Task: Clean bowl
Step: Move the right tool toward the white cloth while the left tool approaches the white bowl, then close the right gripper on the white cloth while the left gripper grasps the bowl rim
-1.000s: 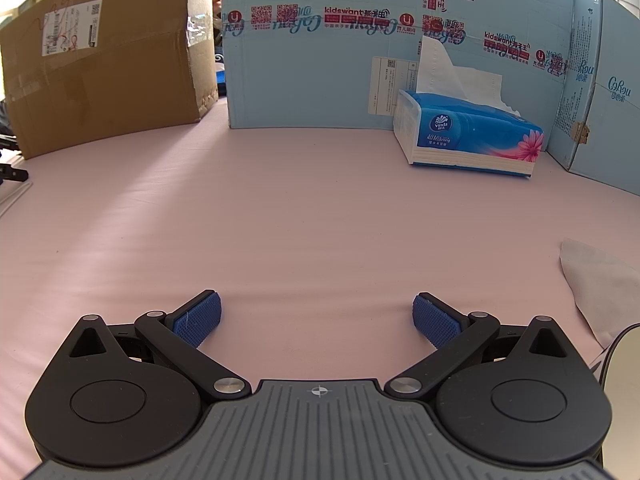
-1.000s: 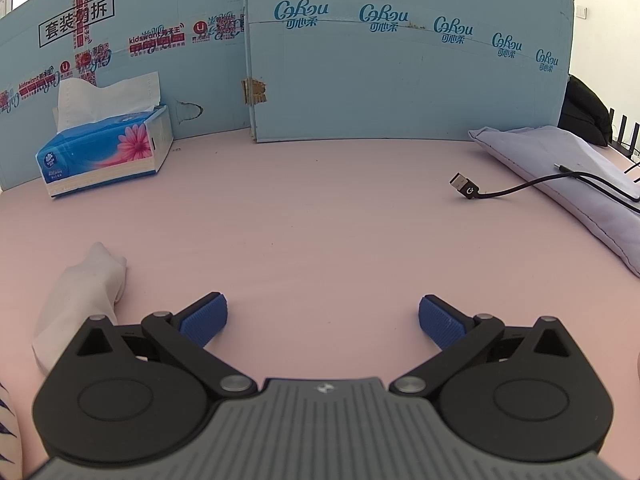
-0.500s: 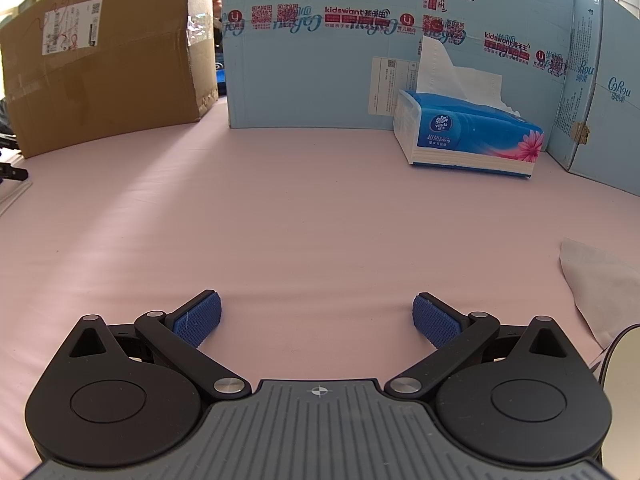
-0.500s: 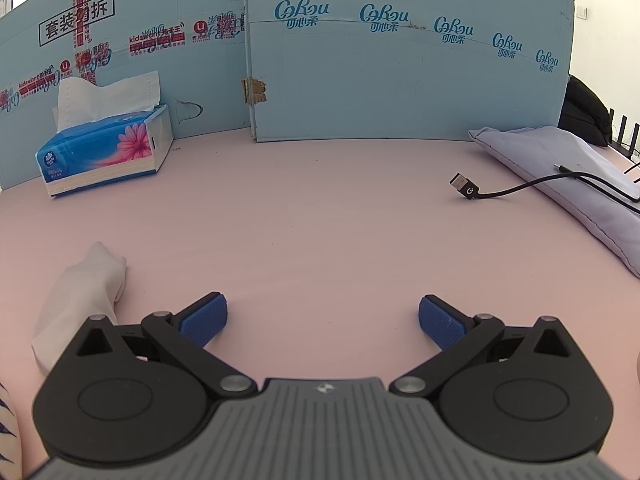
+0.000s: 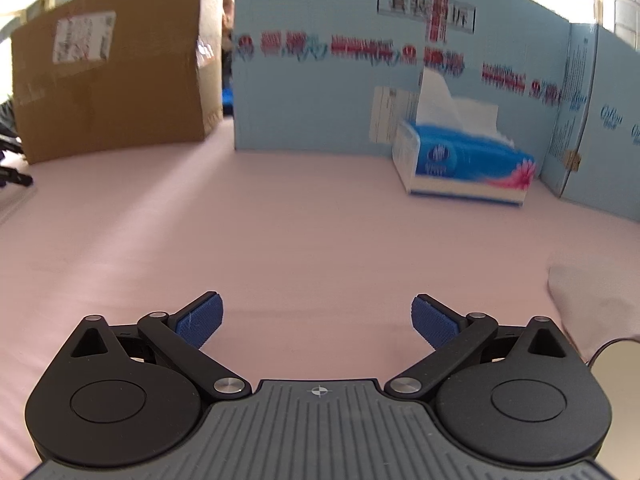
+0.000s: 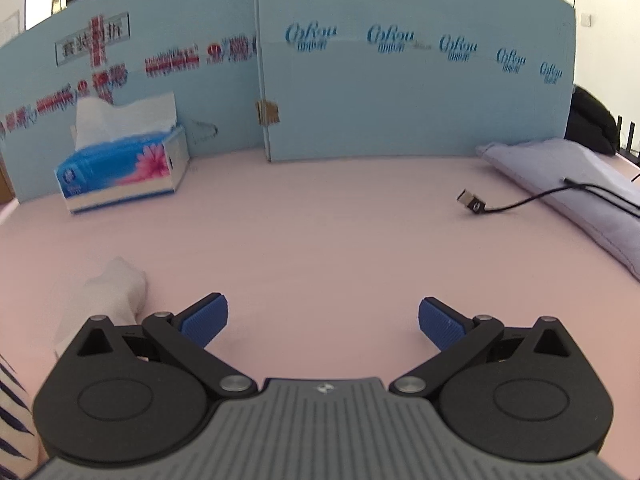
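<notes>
The left gripper [image 5: 316, 316], black with ribbed blue pads [image 5: 200, 320], fills the bottom of its view with its jaws spread wide; nothing lies between them and the pads touch only air above the pink tabletop [image 5: 280, 232]. At the lower right edge of that frame a pale rounded rim [image 5: 618, 364] pokes in beside the gripper body; it may be the bowl, but too little of it shows to be sure. Just above it, at the right edge, lies a crumpled white cloth [image 5: 592, 296]. A blue tissue box with a white sheet standing out of its top [image 5: 468, 164] sits in the upper right, against a light blue printed cardboard wall [image 5: 320, 92], and a brown cardboard box [image 5: 112, 88] stands in the upper left.

The right gripper [image 6: 323, 318] is likewise spread wide and empty over the bare pink surface, its blue pads [image 6: 206, 320] touching nothing. The same white cloth [image 6: 104, 296] lies at the lower left of this view, just beside the left finger. A striped blue and white edge [image 6: 10, 400] shows at the bottom left corner. At the right, a black cable with a USB plug [image 6: 472, 202] trails off a lilac cushion [image 6: 572, 184].
</notes>
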{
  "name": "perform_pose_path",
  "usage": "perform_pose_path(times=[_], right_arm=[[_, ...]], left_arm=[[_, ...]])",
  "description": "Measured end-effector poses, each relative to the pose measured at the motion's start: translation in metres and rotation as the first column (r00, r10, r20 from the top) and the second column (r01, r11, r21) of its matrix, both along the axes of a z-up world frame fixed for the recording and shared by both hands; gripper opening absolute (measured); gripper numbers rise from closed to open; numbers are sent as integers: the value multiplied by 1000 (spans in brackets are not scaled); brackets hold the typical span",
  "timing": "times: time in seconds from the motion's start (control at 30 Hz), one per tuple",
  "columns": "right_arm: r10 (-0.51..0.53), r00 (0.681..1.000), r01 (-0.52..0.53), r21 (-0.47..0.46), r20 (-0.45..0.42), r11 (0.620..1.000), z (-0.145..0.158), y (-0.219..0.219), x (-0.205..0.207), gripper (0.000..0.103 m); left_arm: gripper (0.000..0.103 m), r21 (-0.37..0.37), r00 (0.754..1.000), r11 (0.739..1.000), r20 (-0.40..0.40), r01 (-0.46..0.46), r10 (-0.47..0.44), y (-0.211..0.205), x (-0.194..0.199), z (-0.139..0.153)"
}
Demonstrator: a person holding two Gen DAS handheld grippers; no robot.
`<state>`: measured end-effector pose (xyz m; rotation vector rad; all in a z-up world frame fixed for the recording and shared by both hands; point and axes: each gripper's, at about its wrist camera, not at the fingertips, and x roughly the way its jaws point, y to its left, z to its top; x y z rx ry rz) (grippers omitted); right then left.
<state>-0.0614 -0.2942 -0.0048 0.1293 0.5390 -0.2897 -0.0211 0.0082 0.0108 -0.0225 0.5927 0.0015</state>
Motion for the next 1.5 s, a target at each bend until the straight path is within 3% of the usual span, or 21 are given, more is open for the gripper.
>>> perform_pose_path(times=[0.2,0.33,0.47,0.53,0.6,0.7,0.9,1.1,1.23,1.3,1.37,1.5], right_arm=[[96,992,-95,-20,79,995,17,17,-21,89],[230,968,-233,24,101,972,23,35,-30,77],[308,948,-314,67,82,947,22,47,-23,64],[329,942,-334,82,69,939,20,53,-18,59],[336,940,-340,86,53,937,17,59,-12,52],[347,937,-350,110,52,930,14,61,-8,48],[353,935,-353,146,26,924,7,59,-3,48],[365,931,-361,183,13,914,2,59,5,45],[371,929,-364,176,-4,914,0,61,9,35],[373,928,-365,169,-17,916,-3,62,11,26],[377,926,-369,158,-19,916,-4,64,11,10],[382,924,-377,167,2,911,-3,61,7,9]], left_arm=[[72,-15,990,997,125,74,-72,5,-36,16],[70,-50,978,987,149,152,-143,3,-57,24],[70,-30,947,962,185,272,-262,-10,-82,37],[65,-22,929,944,186,330,-321,-19,-89,40],[55,-20,916,926,159,376,-368,-27,-91,39],[51,-28,917,922,118,386,-381,-32,-88,33],[50,-85,917,913,65,399,-394,-30,-87,28],[47,-77,911,908,27,412,-411,-34,-82,25],[39,-86,909,906,0,415,-416,-34,-77,22],[35,-92,907,903,-13,419,-421,-35,-76,20],[27,-93,904,902,-33,421,-426,-37,-74,17],[17,-102,901,900,-51,425,-431,-39,-71,15]])
